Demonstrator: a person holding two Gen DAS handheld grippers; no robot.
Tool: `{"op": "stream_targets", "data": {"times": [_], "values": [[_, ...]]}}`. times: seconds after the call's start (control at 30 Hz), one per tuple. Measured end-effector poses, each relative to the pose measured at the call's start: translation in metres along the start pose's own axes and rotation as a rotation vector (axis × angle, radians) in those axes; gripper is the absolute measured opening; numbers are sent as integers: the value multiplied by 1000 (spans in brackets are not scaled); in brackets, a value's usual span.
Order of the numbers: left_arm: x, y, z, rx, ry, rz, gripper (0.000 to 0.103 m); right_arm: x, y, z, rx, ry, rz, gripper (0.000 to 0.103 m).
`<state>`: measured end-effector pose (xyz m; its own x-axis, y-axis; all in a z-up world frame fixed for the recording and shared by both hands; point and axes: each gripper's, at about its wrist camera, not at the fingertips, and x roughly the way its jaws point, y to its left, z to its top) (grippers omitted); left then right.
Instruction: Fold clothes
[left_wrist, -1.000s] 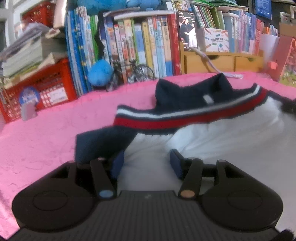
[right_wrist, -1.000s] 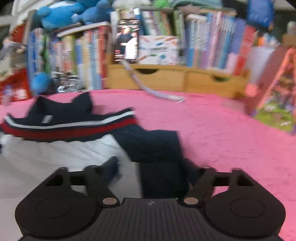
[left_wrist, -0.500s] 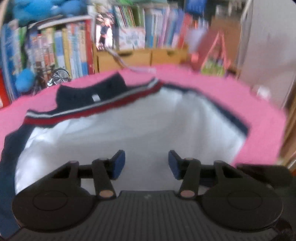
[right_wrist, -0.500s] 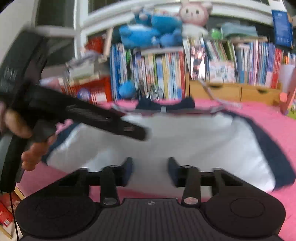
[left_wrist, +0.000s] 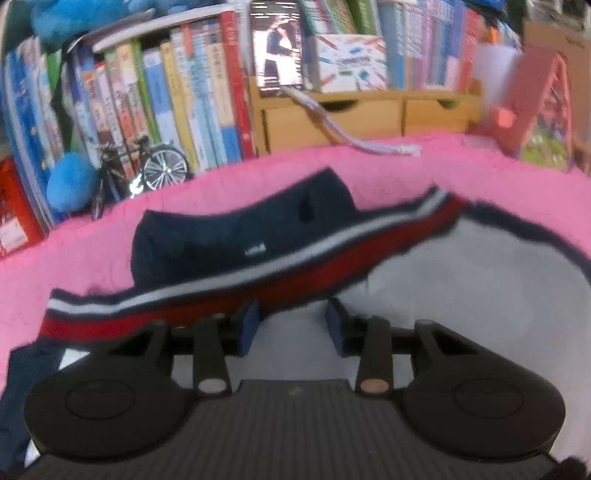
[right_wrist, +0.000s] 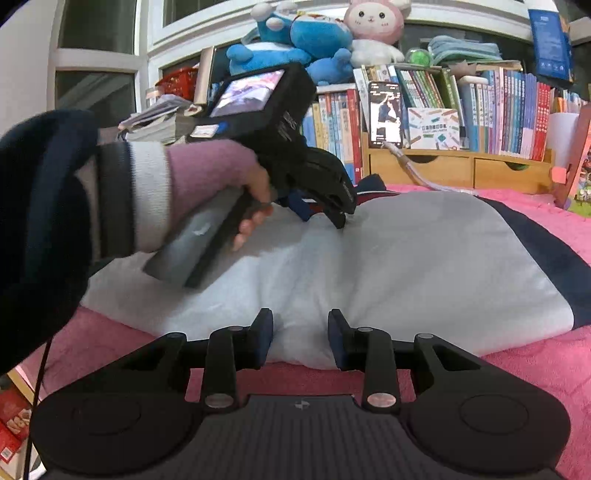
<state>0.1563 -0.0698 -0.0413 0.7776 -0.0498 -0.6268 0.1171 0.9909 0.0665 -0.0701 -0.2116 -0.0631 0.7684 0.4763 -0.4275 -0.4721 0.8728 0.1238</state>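
No lettering can be read: the print on the upright book spines (left_wrist: 192, 99), the white patterned box (right_wrist: 433, 127) and the navy collar's small white tag (left_wrist: 255, 252) is blurred.

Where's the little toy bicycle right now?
In the left wrist view the toy bicycle stands at the far left edge of the pink cover, against the row of books, right of a blue plush ball.

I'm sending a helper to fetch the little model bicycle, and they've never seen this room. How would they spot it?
Start at the pink blanket under the sweater, then look to its far edge where the row of books stands. The model bicycle is parked against those books beside a blue pompom; it is the only black thing with a shiny spoked wheel.
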Motion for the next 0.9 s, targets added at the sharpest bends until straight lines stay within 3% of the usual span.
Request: {"op": "stream_targets", "data": {"times": [0.17,0.27,0.37,0.5,0.57,0.7,0.9], "values": [[-5,4,5,-65,13,7,40,-2,0,-1,-22,-12,5,34],[-29,1,3,-72,-24,38,39,-5,-5,-3,-9,-32,32,35],[-71,2,-11,-86,-90,-6,39,-18,-13,-3,32,-58,65,40],[-114,3,-41,-80,-83,-60,37,-33,-7,3,-41,-93,10,40],[-124,-4,-57,-46,-38,-90,14,-28,-5,4,-25,-67,26,40],[-115,-13,-71,-10,69,-124,14,-14,-1,0,-6,-21,16,41],[-76,-17,-46,-27,97,-80,18,-9,9,-5,-48,-3,-28,40]]}}
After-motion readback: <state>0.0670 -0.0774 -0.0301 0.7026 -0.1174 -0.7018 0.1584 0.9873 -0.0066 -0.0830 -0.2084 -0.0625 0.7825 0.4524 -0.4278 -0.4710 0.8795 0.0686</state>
